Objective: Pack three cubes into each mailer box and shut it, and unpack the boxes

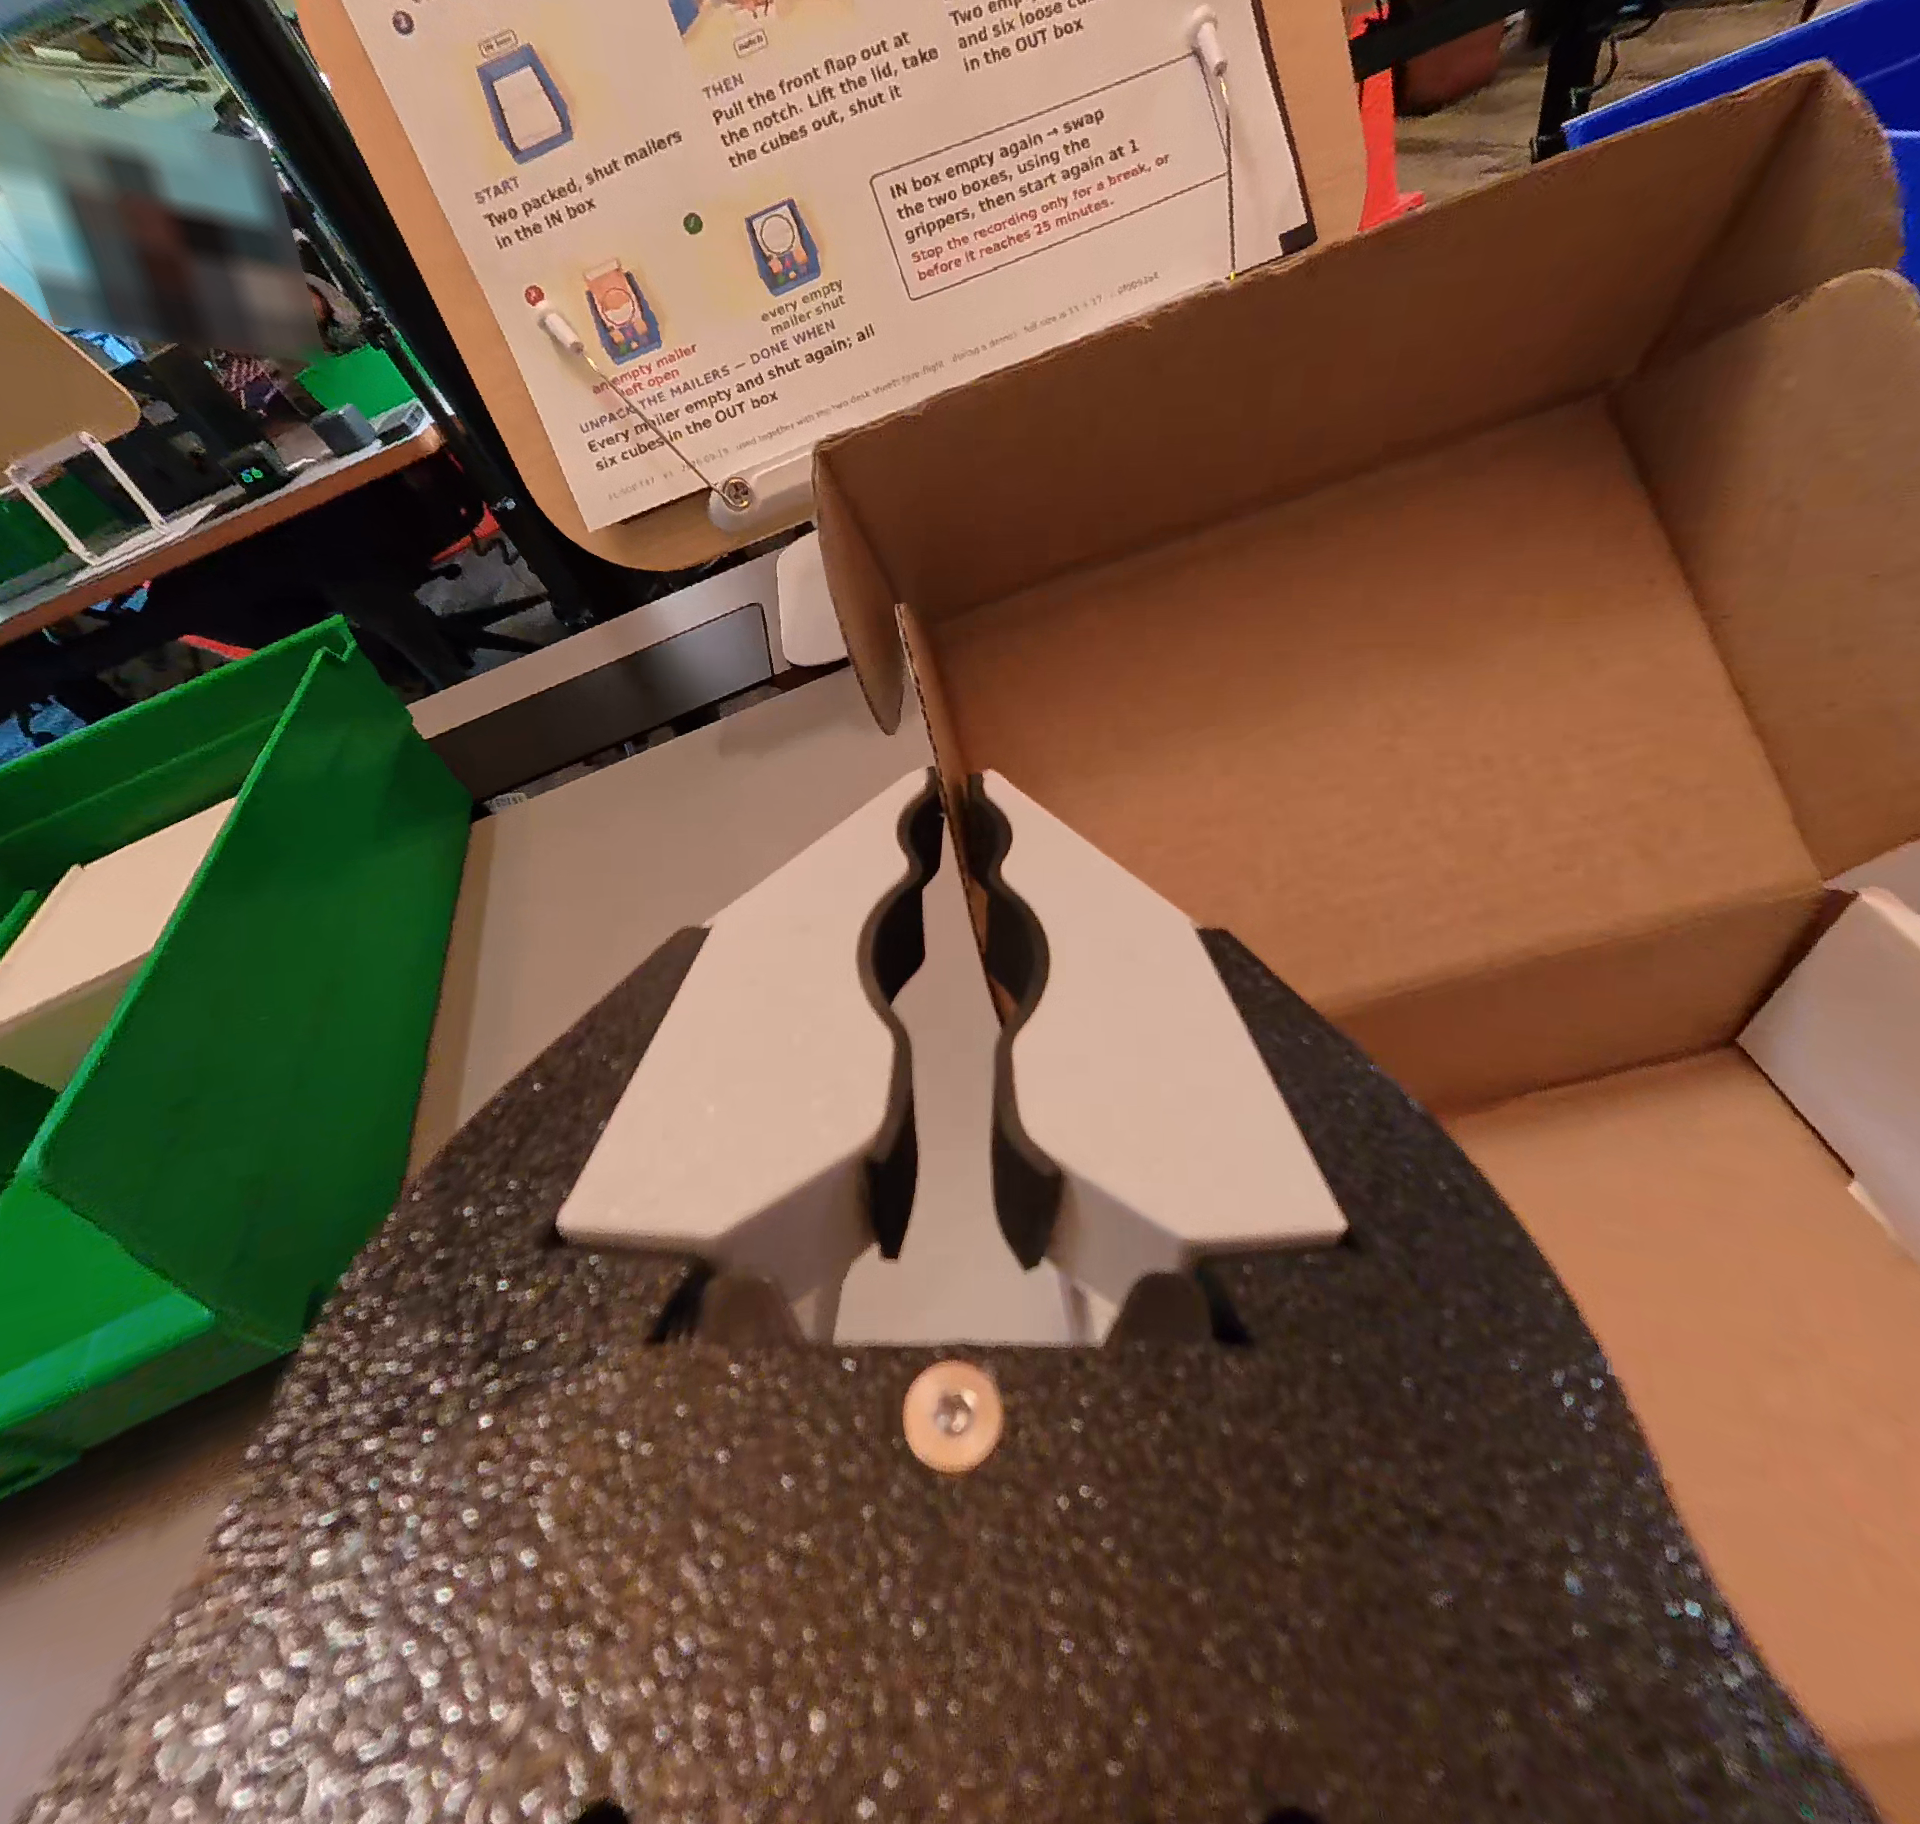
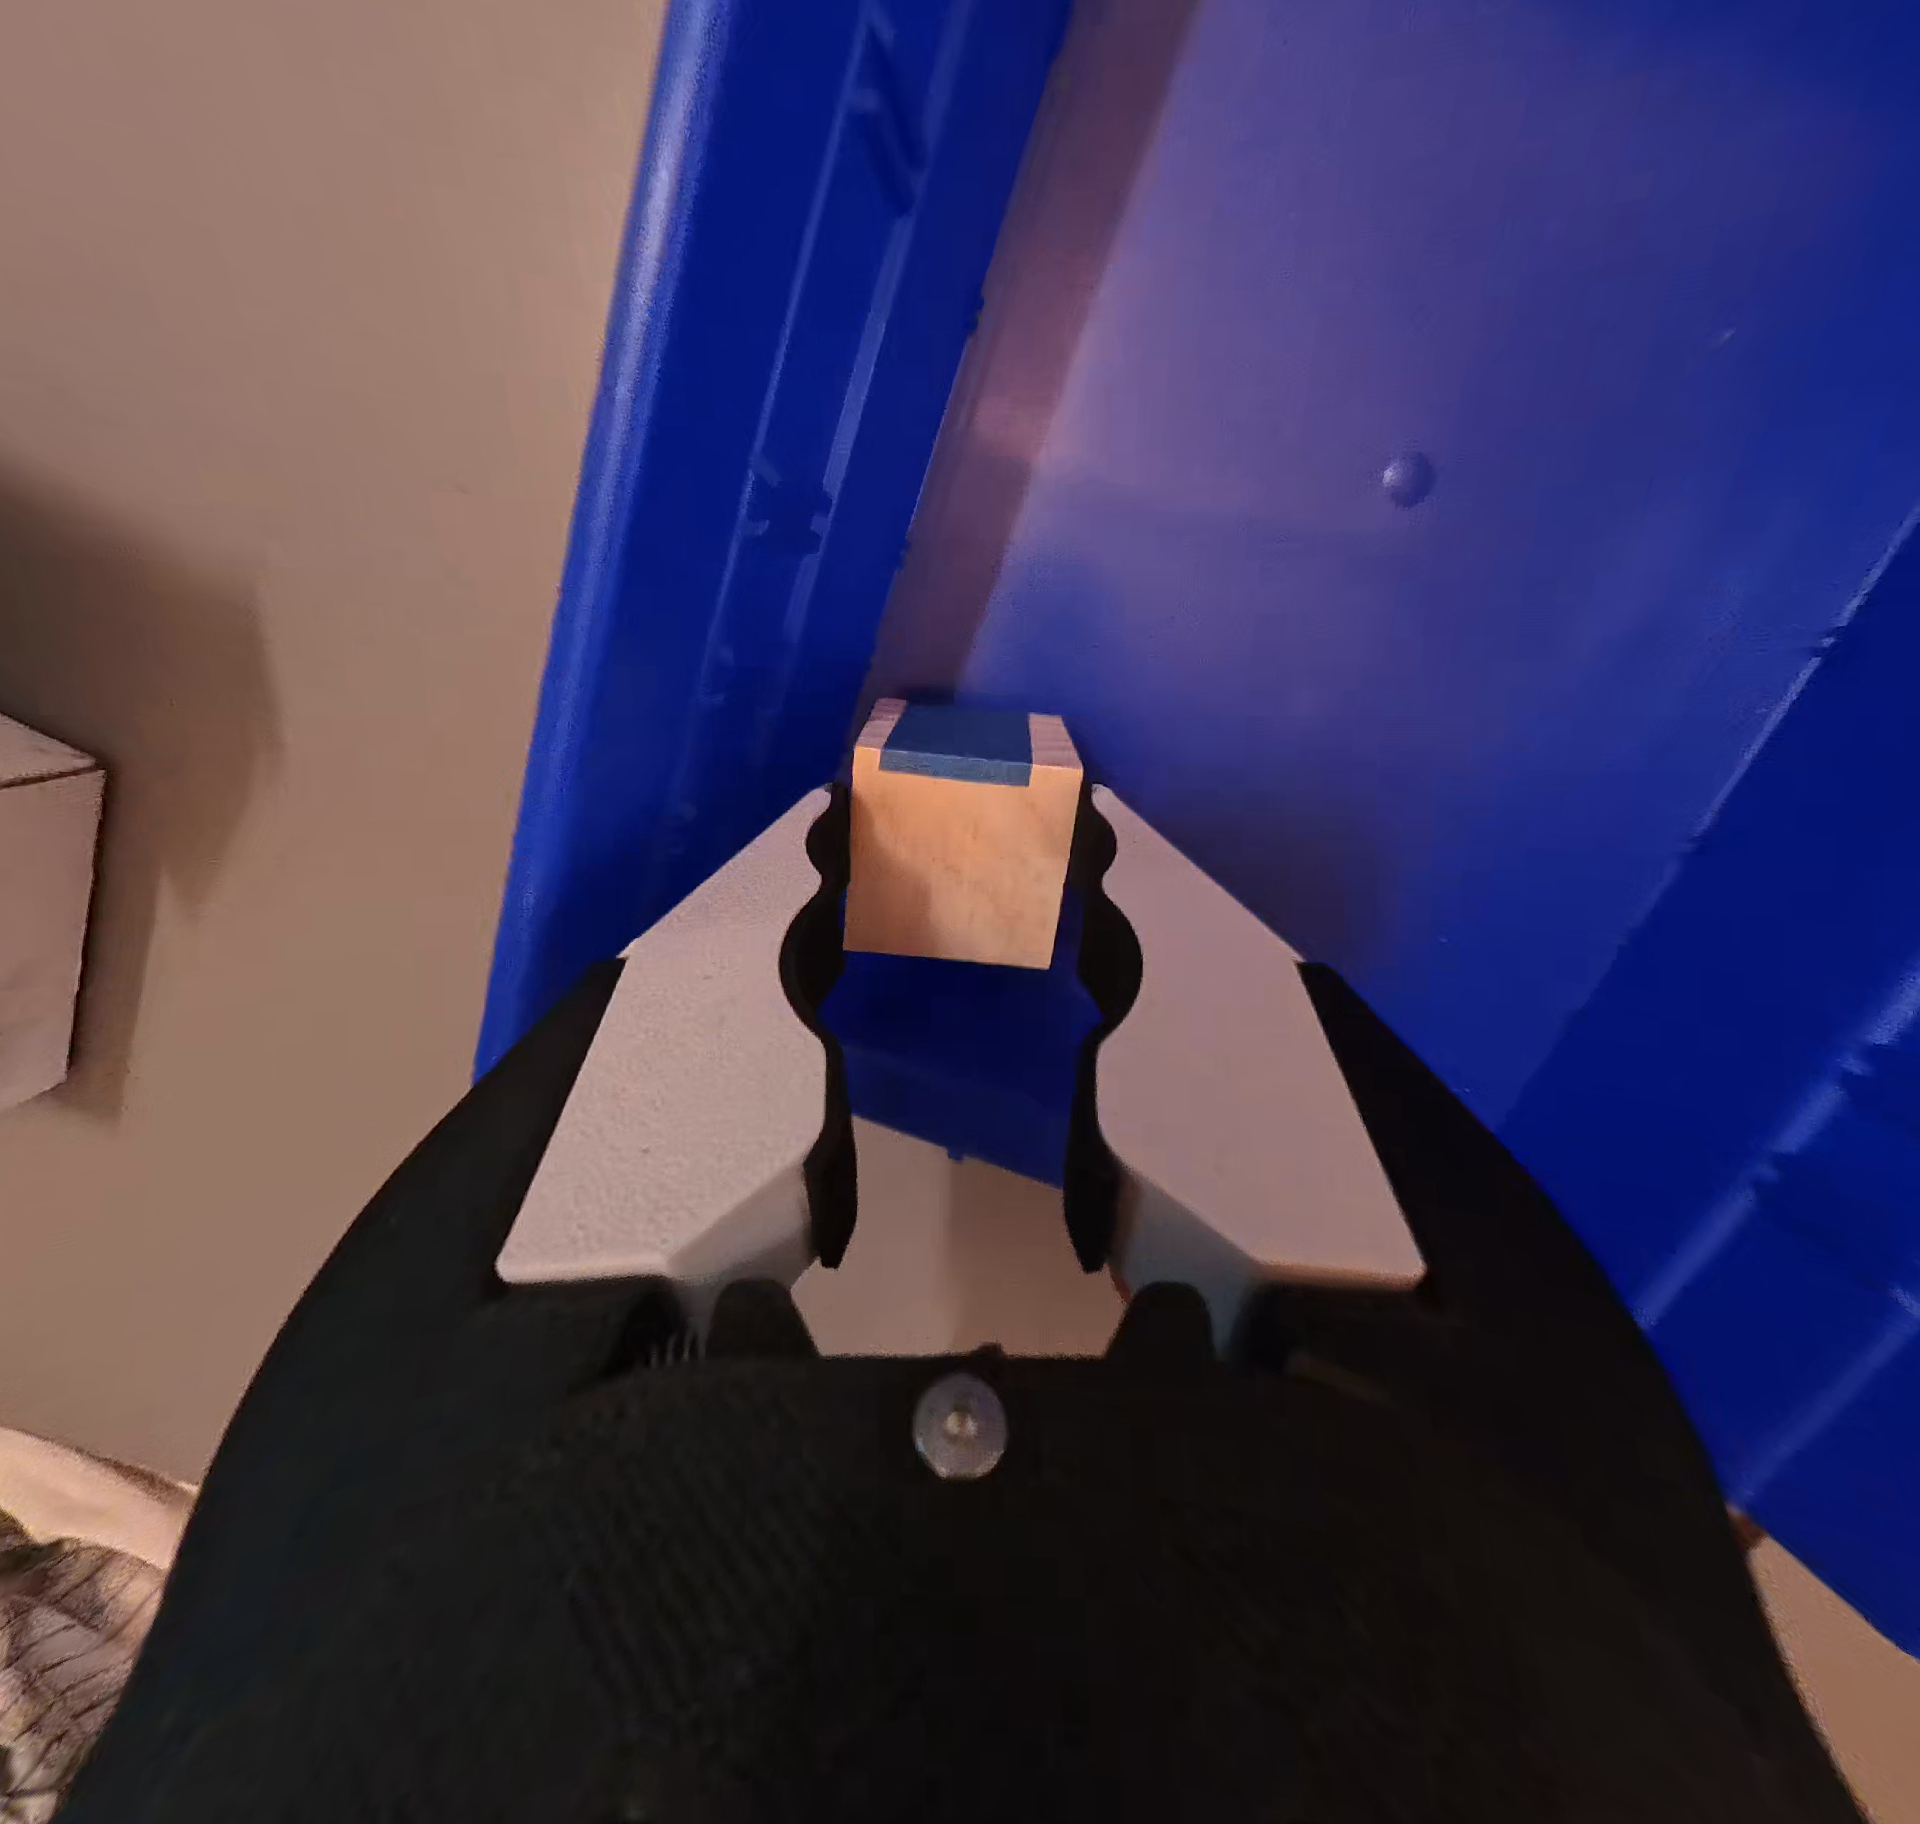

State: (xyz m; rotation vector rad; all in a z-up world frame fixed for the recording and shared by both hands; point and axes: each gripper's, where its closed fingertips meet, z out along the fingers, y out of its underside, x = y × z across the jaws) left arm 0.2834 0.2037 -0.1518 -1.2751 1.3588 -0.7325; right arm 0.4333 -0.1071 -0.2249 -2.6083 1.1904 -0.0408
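Cardboard fills the right of the left wrist frame: the open mailer box (image 1: 1351,787), empty where visible, its right edge cut off. The left gripper (image 1: 958,839) pinches the box's left side wall. At centre of the right wrist frame, the right gripper (image 2: 961,839) clamps a wooden cube (image 2: 956,870) with a blue-taped top over the blue bin (image 2: 1455,527), whose floor is mostly hidden.

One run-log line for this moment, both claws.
left claw: shut on mailer box side wall, lid open | right claw: shut on wooden cube, over blue bin
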